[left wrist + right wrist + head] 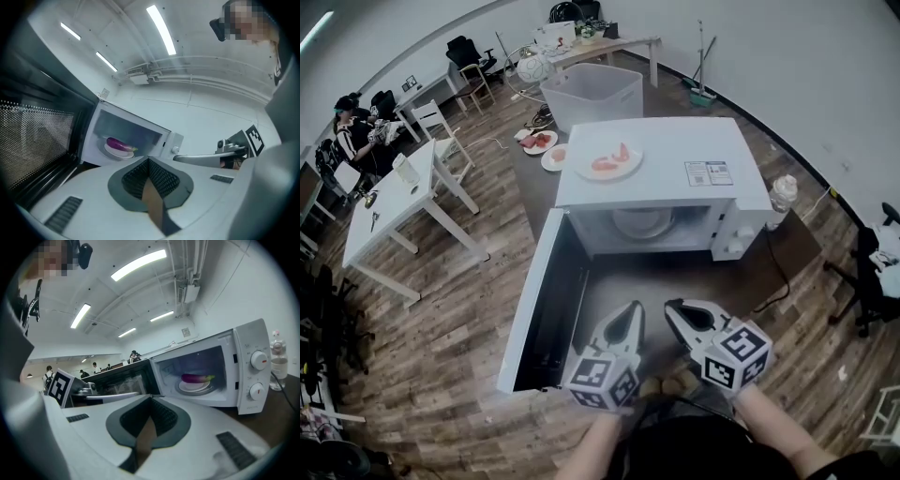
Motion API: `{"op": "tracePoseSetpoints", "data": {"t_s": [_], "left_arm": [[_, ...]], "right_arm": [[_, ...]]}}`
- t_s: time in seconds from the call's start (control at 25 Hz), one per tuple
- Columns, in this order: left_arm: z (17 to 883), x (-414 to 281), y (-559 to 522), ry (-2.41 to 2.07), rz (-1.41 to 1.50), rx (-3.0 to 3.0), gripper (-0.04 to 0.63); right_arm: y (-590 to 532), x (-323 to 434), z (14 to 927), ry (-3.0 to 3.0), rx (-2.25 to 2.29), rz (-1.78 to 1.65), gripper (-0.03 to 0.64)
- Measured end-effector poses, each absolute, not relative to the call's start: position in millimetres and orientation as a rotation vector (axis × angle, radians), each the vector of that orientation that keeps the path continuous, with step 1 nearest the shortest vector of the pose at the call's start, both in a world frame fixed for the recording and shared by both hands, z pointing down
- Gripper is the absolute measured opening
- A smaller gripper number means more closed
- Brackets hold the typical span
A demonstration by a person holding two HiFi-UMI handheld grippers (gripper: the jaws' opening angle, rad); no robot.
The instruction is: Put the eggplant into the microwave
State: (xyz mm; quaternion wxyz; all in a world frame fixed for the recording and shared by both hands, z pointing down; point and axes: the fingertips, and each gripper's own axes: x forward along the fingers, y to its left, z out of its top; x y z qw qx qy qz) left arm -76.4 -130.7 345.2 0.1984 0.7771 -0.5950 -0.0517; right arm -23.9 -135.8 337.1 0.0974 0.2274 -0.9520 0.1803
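Observation:
The white microwave stands on a dark table with its door swung wide open to the left. Inside it, a purple eggplant lies on a white plate. From the head view the eggplant is hidden; only the plate shows. My left gripper and right gripper hang side by side in front of the opening, well short of it. Both are shut, with nothing between the jaws.
A plate of pink food sits on top of the microwave. A water bottle stands to its right. Behind are a white bin and small plates; white tables and people are at far left.

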Motion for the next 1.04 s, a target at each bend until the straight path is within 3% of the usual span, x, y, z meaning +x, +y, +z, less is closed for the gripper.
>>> {"op": "tracePoseSetpoints", "data": {"t_s": [1.04], "left_arm": [[347,-64,-127,-1.682,-0.145,2.133,0.0]], "right_arm": [[-134,-16,343,-2.812,0.635,0.563,0.0]]}}
